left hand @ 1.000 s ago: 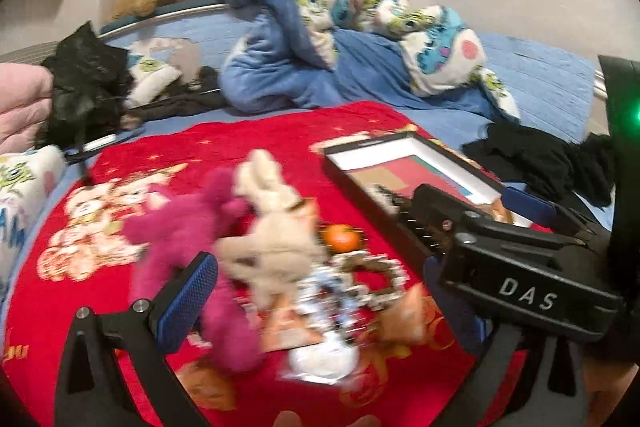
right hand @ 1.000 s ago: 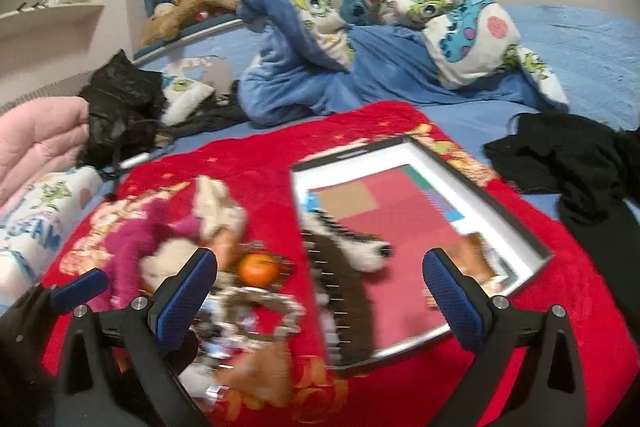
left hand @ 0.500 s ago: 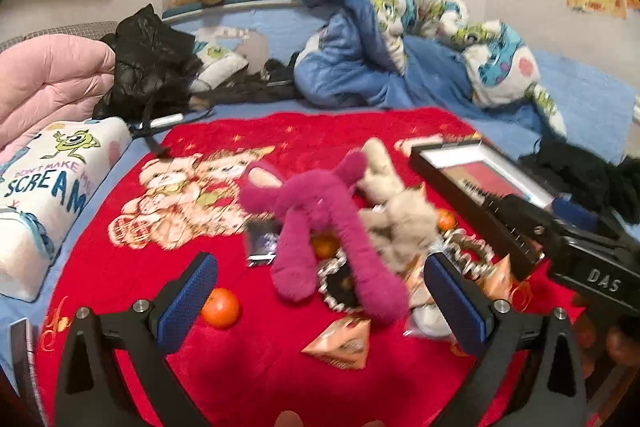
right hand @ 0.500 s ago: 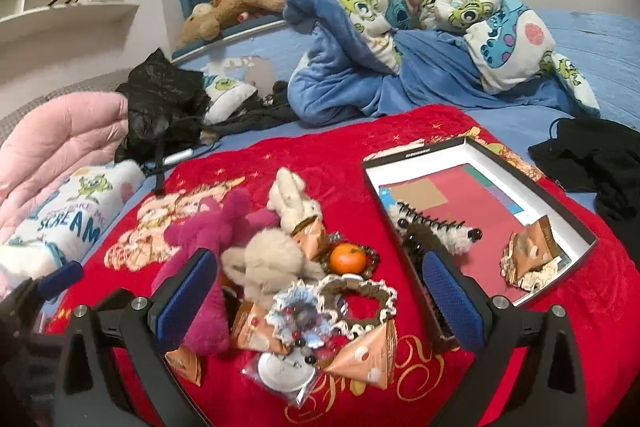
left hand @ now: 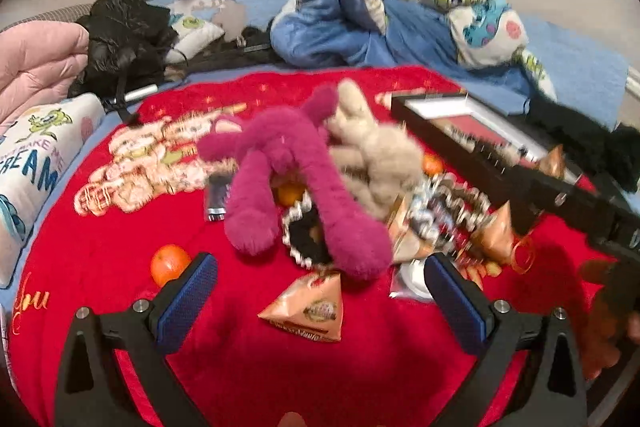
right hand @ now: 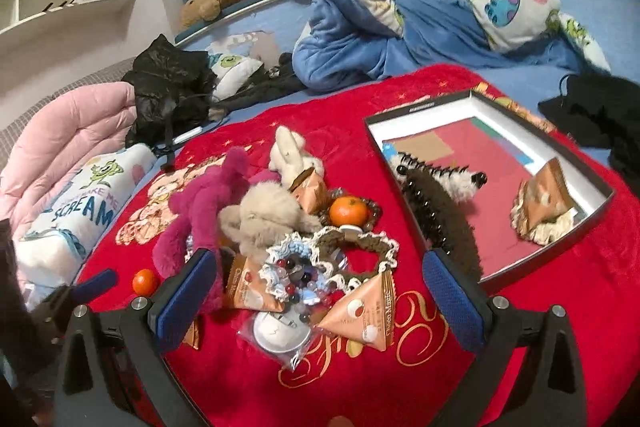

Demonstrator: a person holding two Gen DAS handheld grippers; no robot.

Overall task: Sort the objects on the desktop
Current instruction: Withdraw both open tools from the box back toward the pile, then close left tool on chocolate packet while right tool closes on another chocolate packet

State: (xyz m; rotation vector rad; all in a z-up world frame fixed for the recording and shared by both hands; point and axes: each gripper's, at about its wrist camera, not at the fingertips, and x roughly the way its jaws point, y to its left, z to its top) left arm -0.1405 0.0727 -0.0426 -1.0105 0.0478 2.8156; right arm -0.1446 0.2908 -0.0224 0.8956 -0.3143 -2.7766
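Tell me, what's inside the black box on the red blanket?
Inside the black box: a brown claw hair clip, a white fluffy thing and an orange snack packet on something frilly. What's beneath them is hidden.

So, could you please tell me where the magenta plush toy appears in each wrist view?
Left wrist: the magenta plush toy lies at centre, beyond the open fingers.
Right wrist: it lies left of centre, above the left finger.
Shared landmark: the beige plush lies against its right side in both.
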